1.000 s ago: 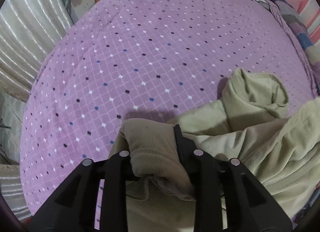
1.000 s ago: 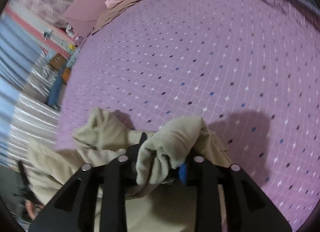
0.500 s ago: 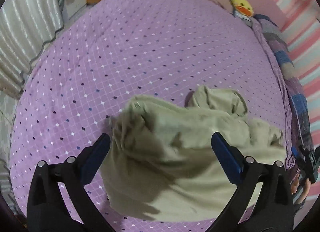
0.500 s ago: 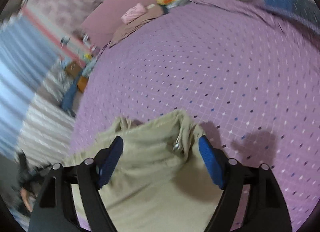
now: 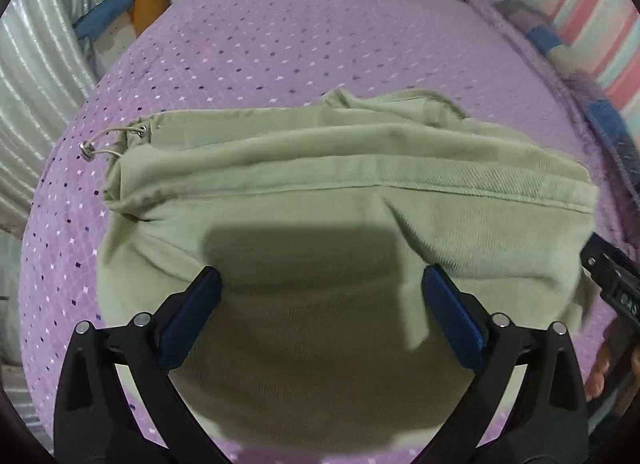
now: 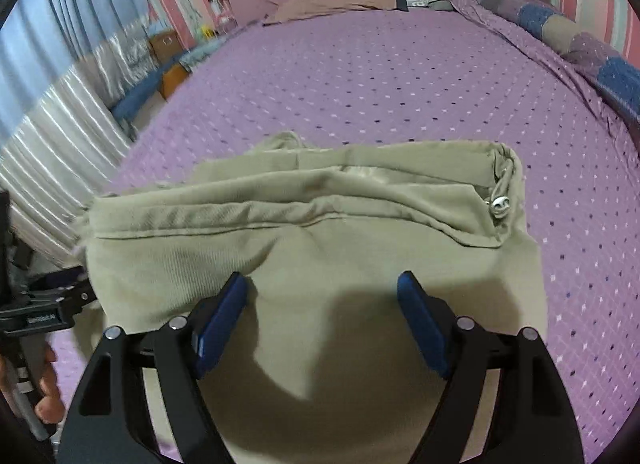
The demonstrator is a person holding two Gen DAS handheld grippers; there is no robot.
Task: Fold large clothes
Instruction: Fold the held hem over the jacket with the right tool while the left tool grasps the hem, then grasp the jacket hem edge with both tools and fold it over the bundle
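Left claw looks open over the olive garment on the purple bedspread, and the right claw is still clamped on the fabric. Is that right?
Not quite. The right claw is open too: the right wrist view shows its blue pads spread apart above the olive garment with nothing pinched. Both claws' jaws have just been opening. The left claw is open over the garment on the purple bedspread, as you said.

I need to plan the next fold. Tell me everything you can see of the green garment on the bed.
The green garment is pale olive, soft woven cloth, lying loosely folded in layers on the purple bedspread. A seamed hem runs across it; a drawstring with a metal-tipped end trails from one corner. Both hand-held grippers stand open above it, gripping nothing.
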